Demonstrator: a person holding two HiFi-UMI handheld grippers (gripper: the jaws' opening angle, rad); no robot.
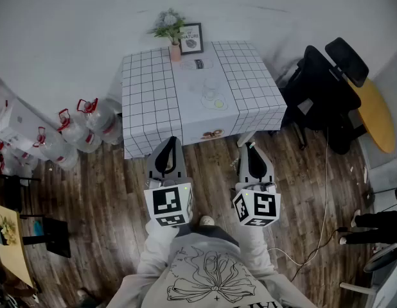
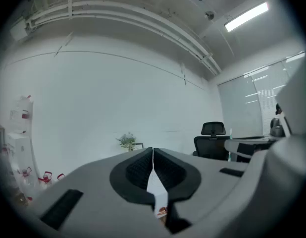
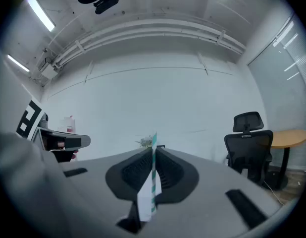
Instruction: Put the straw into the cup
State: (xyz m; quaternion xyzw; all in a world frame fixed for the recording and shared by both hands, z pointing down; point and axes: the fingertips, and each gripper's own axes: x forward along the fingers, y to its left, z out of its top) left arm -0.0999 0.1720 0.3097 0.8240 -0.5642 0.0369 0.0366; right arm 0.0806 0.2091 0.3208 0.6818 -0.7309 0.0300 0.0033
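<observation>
My right gripper [image 3: 154, 153] pinches the striped straw [image 3: 153, 180], my left gripper [image 2: 153, 155] is pressed together empty, and the table [image 1: 147, 95] is well ahead, so insertion is not yet done.

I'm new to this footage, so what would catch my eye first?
The green-striped straw stands out, clamped in the right gripper, jaws shut on it. Ahead stands the grid-cloth table, with water jugs at its left in the head view.
</observation>
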